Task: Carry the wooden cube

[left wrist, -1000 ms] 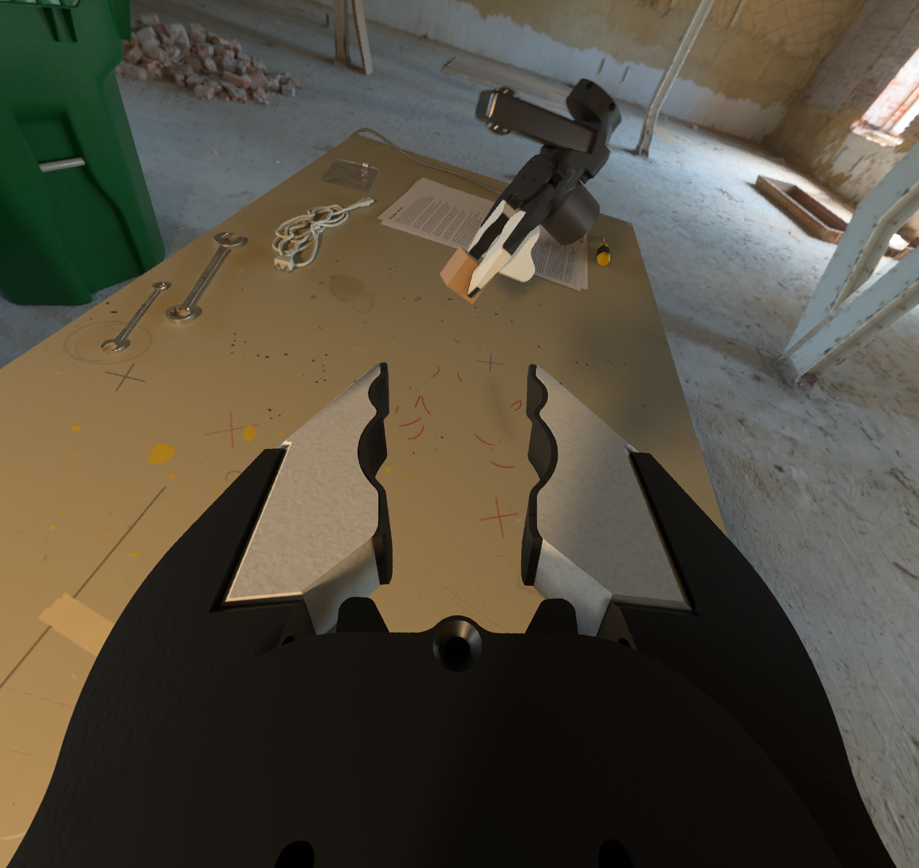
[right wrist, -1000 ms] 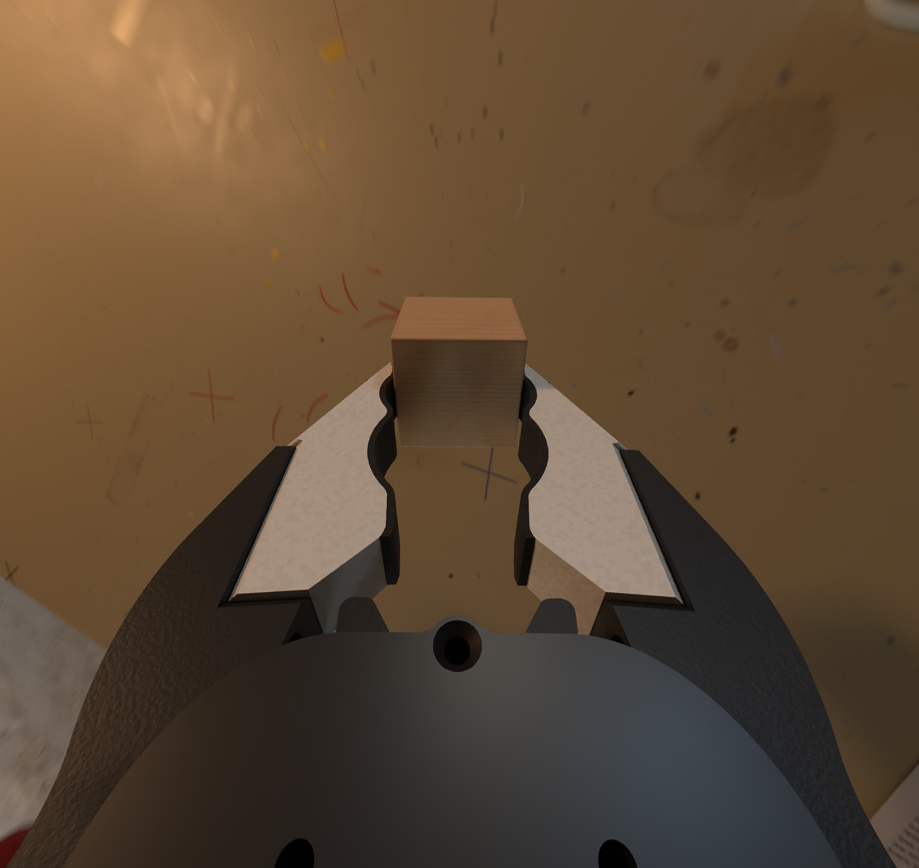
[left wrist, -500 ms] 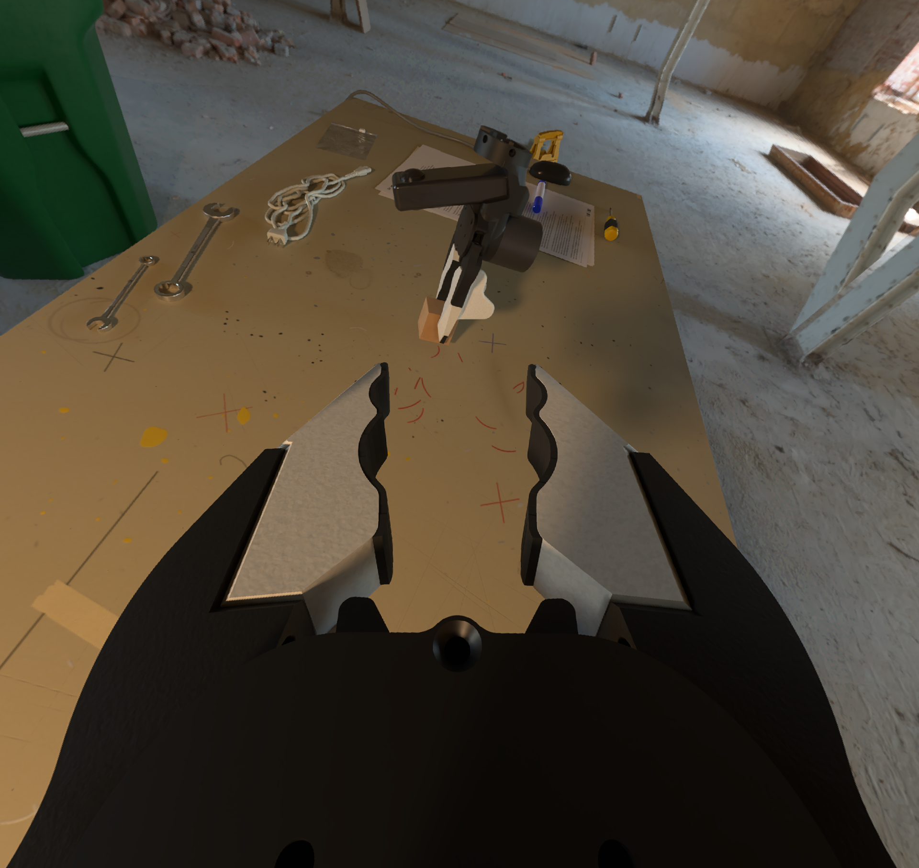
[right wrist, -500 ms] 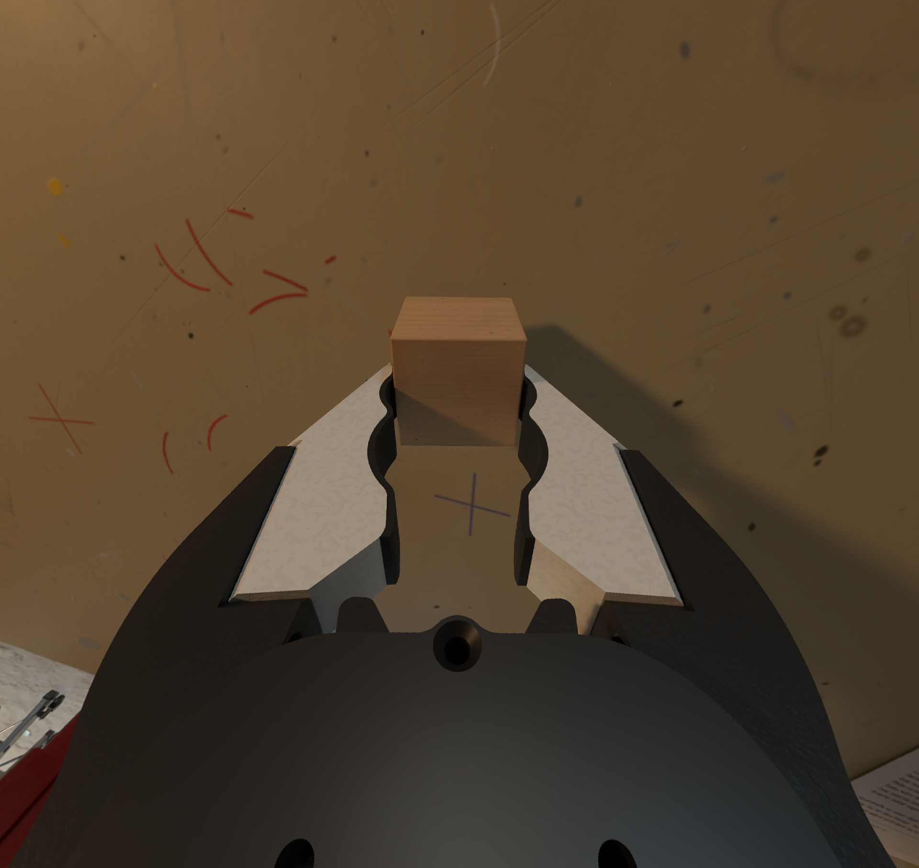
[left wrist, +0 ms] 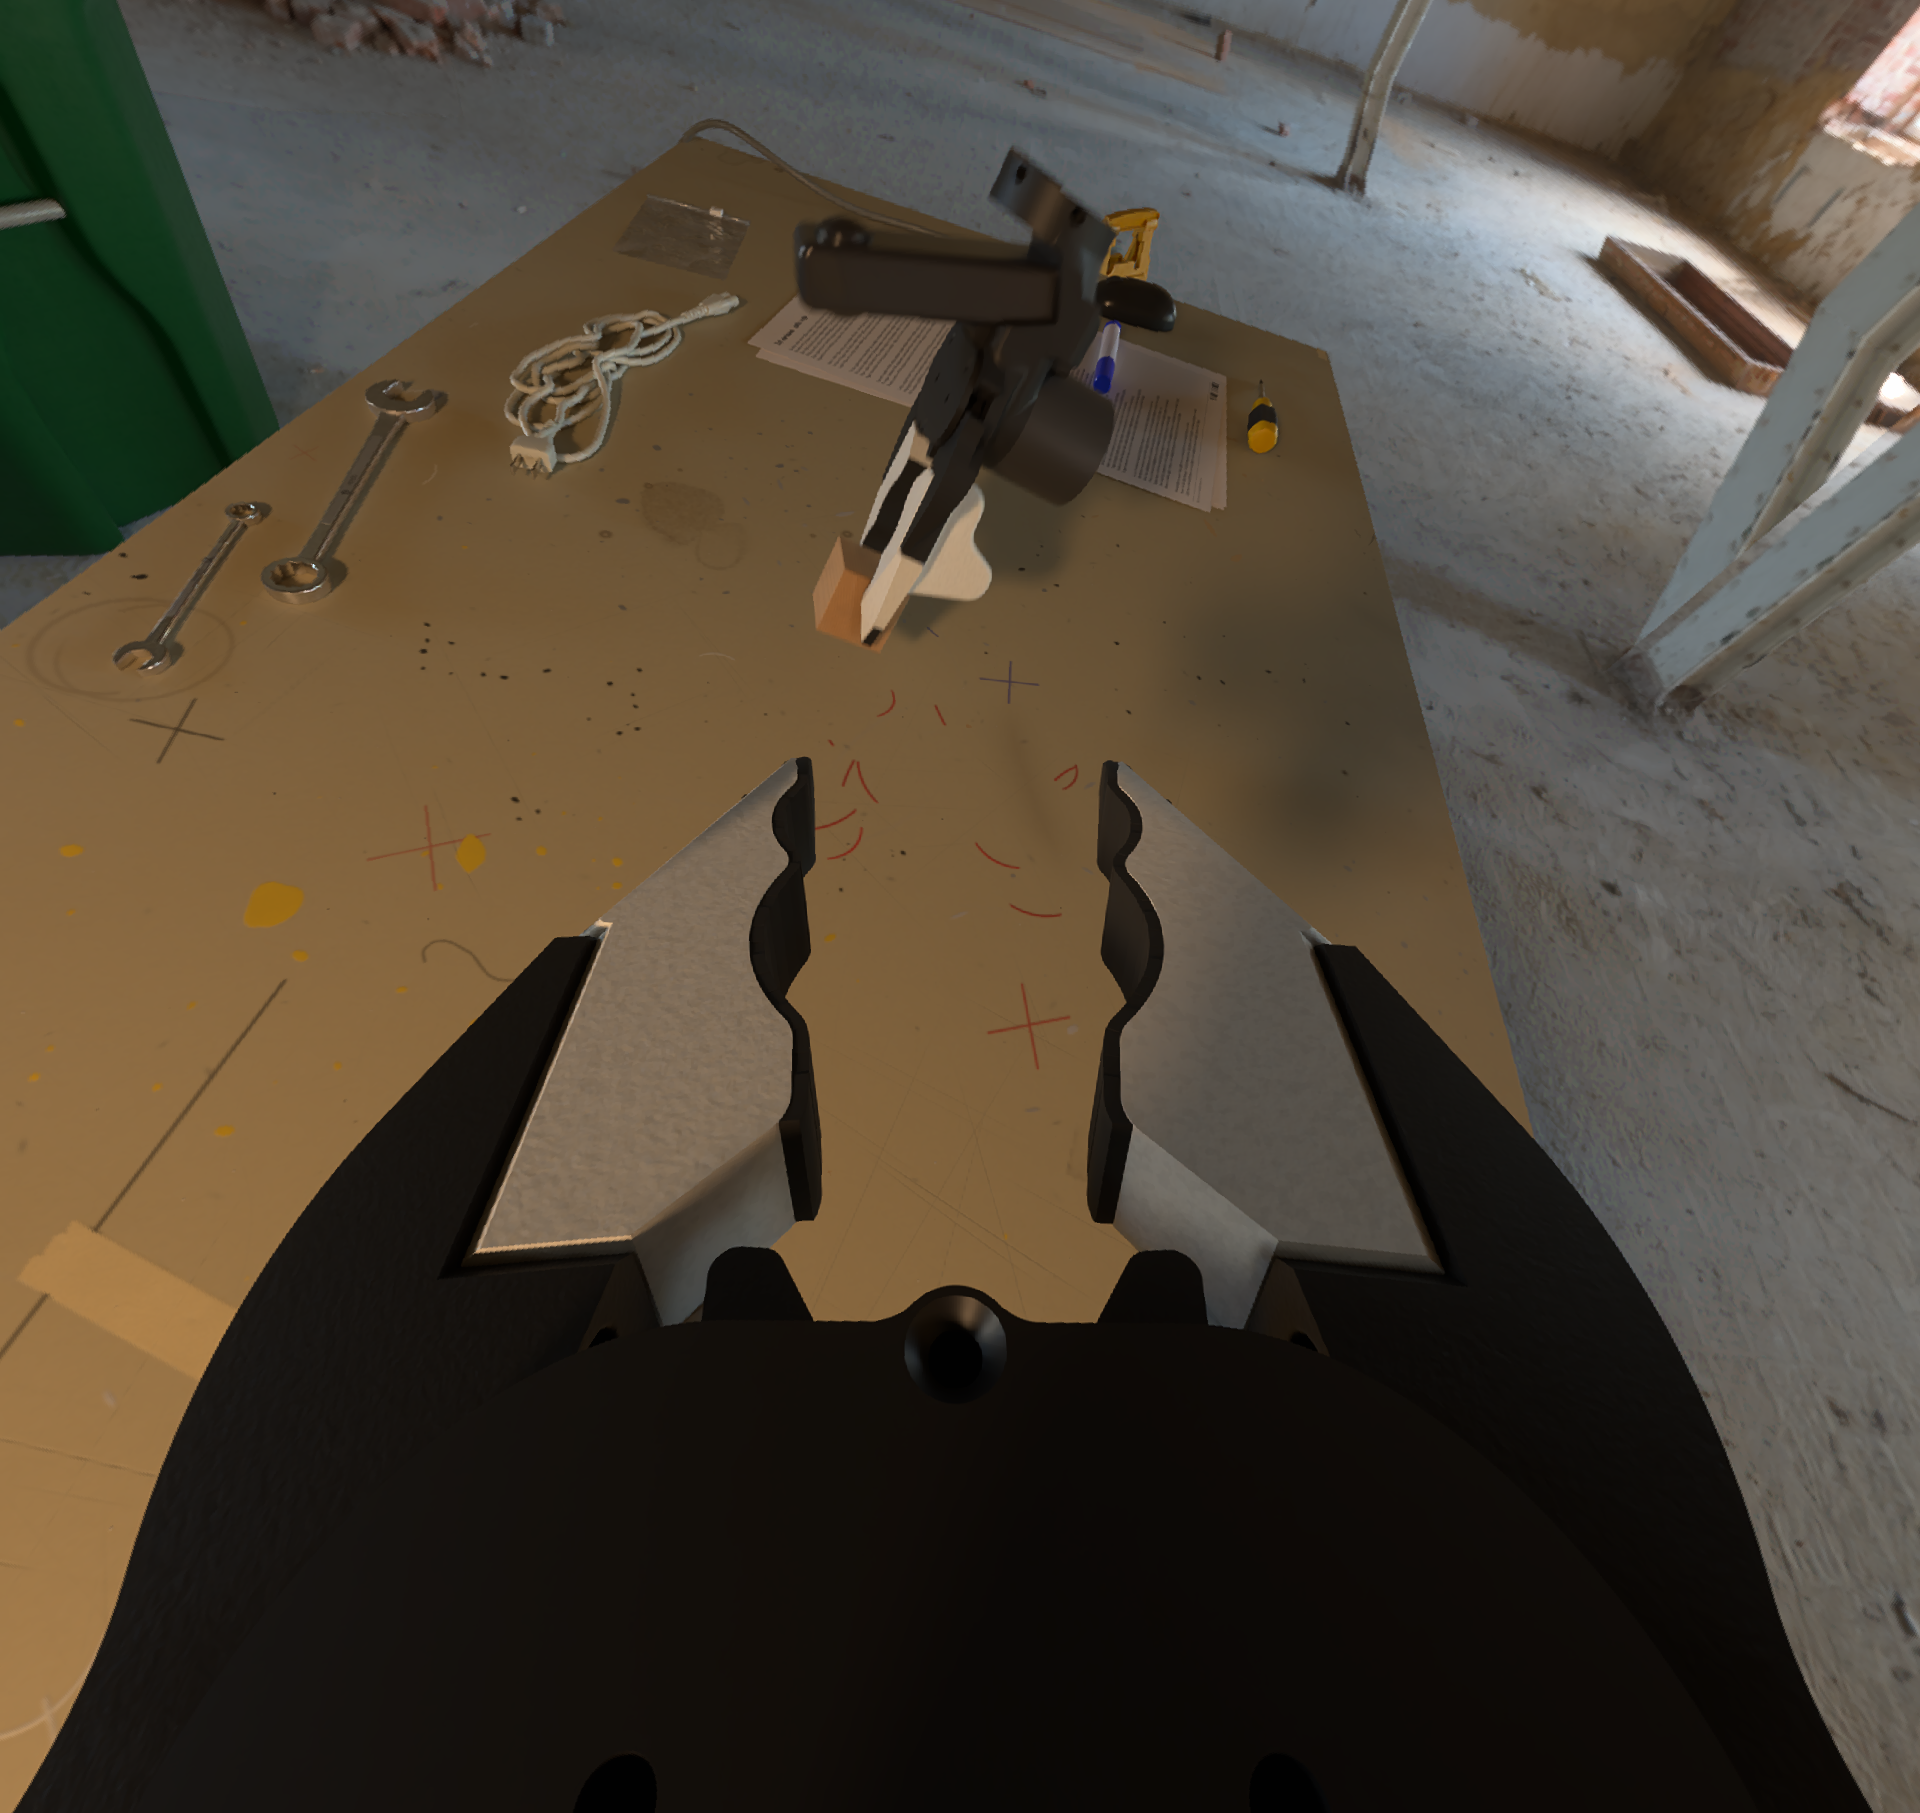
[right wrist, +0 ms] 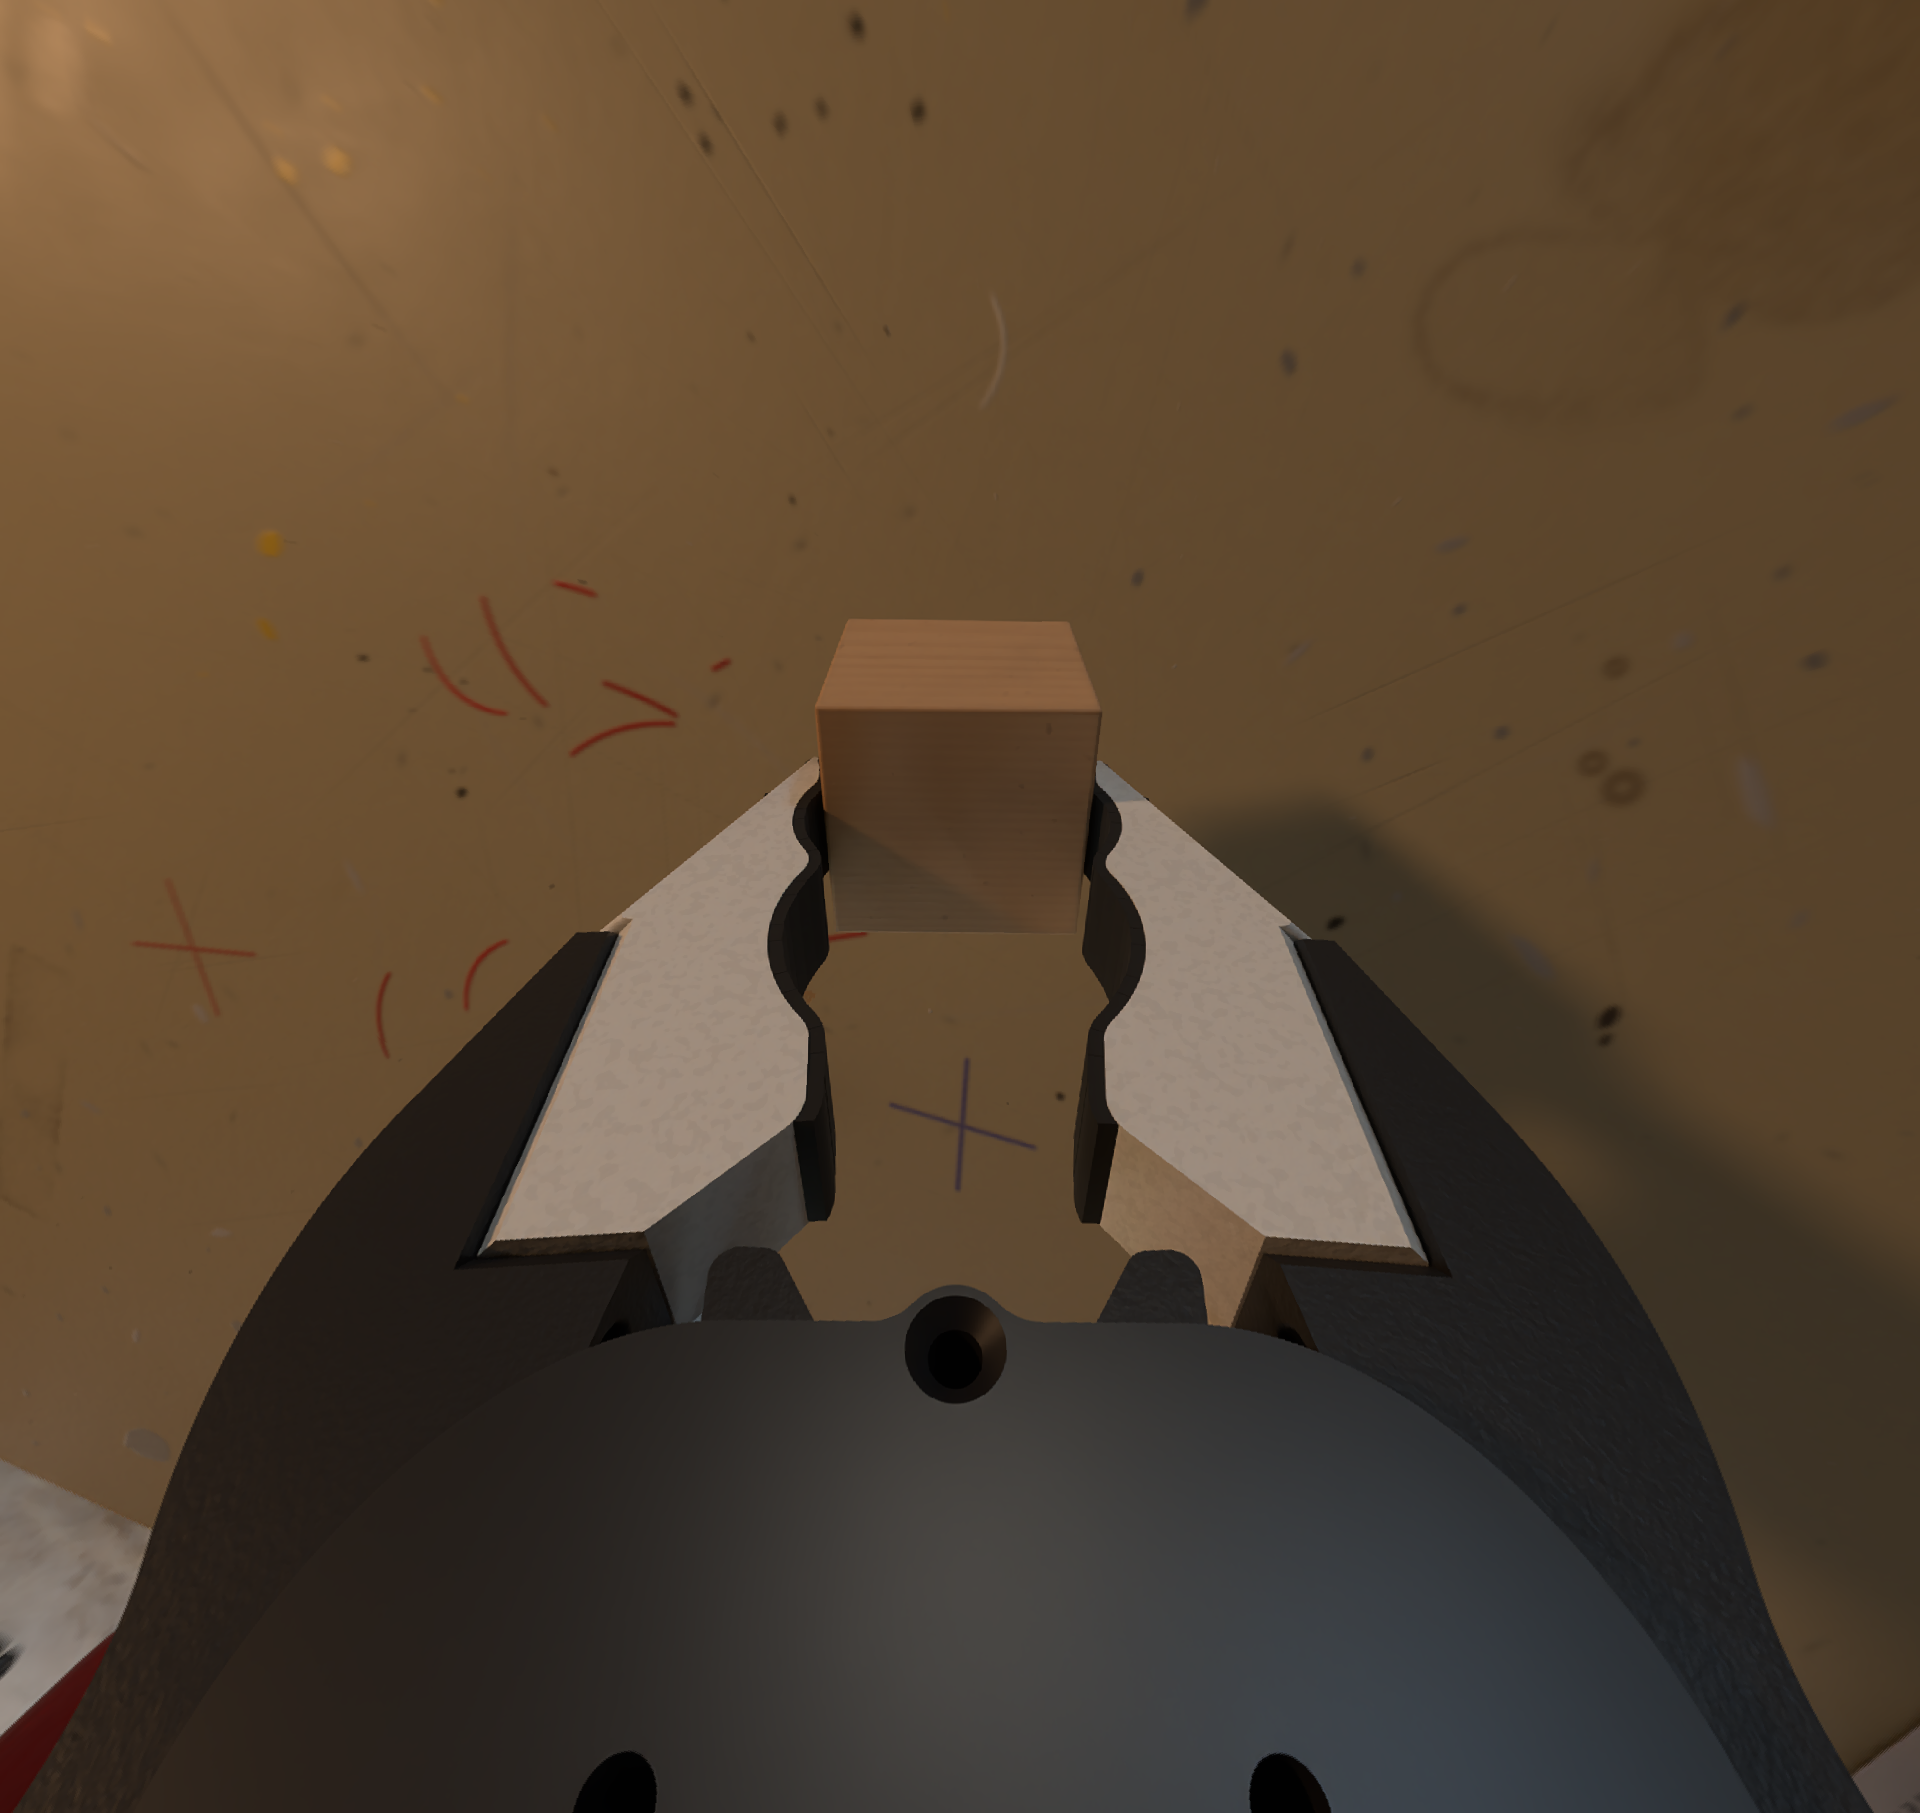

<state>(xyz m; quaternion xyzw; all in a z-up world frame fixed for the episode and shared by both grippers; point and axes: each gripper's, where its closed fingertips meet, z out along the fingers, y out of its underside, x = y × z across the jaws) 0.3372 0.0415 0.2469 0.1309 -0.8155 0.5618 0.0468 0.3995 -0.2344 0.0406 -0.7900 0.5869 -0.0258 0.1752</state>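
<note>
Right wrist view: right gripper (right wrist: 956, 807) has its jaws clamped on the wooden cube (right wrist: 956, 787), pinched at the fingertips and held clear above the tan surface (right wrist: 1351, 153), with a dark pencilled cross (right wrist: 961, 1124) showing under the gap behind it. Left wrist view puts that cube (left wrist: 844, 591) out past the red scribbles (left wrist: 935, 828) near mid-surface, tilted, while the left gripper (left wrist: 954, 787) hangs nearer with jaws spread and nothing between them. Two wrenches (left wrist: 343, 490), a coiled cord (left wrist: 592, 376), papers (left wrist: 1153, 423) and a small screwdriver (left wrist: 1262, 423) lie farther back, green bin (left wrist: 94, 257) off the left edge.
</note>
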